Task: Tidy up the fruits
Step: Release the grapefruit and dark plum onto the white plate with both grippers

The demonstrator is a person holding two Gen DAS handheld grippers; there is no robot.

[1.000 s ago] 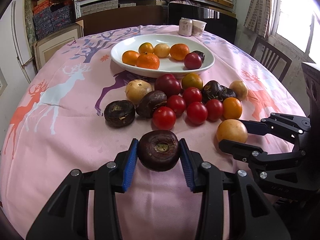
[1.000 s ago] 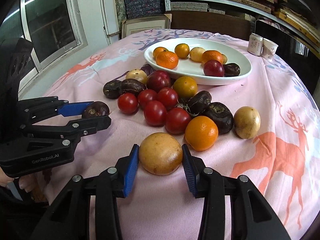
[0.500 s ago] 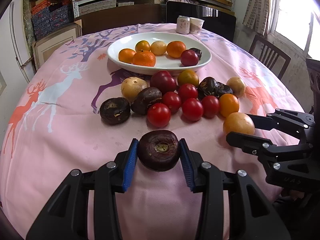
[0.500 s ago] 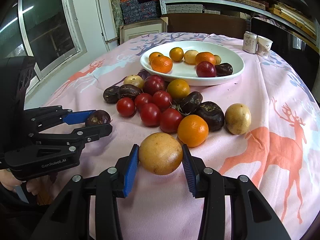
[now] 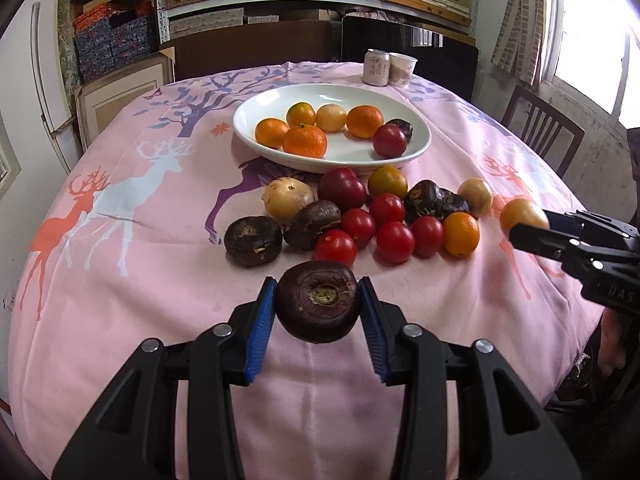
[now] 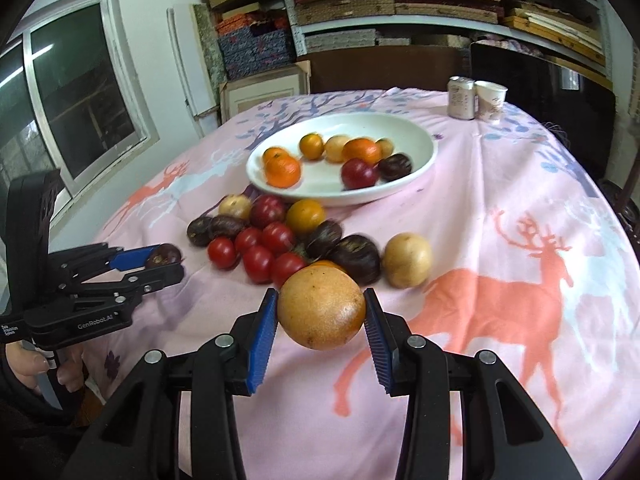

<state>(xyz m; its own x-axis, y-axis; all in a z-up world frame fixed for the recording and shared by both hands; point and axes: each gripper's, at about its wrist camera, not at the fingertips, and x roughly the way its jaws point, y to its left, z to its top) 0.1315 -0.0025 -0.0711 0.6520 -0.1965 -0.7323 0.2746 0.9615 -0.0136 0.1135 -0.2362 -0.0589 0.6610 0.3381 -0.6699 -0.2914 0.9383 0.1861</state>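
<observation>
Two grippers each clamp a fruit above the pink deer-print tablecloth (image 5: 120,280). Blue pads of the left gripper (image 5: 319,307) pinch a dark purple passion fruit (image 5: 318,305); its black body reads "GenRobot.AI" in the right wrist view. Narrowly parted too, the right gripper (image 6: 321,313) squeezes a yellow-orange passion fruit (image 6: 321,313), lifted clear of the loose pile of cherry tomatoes (image 5: 394,241). Behind the pile, a white bowl (image 5: 416,152) holds mandarins. A printed can (image 6: 461,98) and paper cup (image 6: 491,101) stand beyond, lettering unreadable.
</observation>
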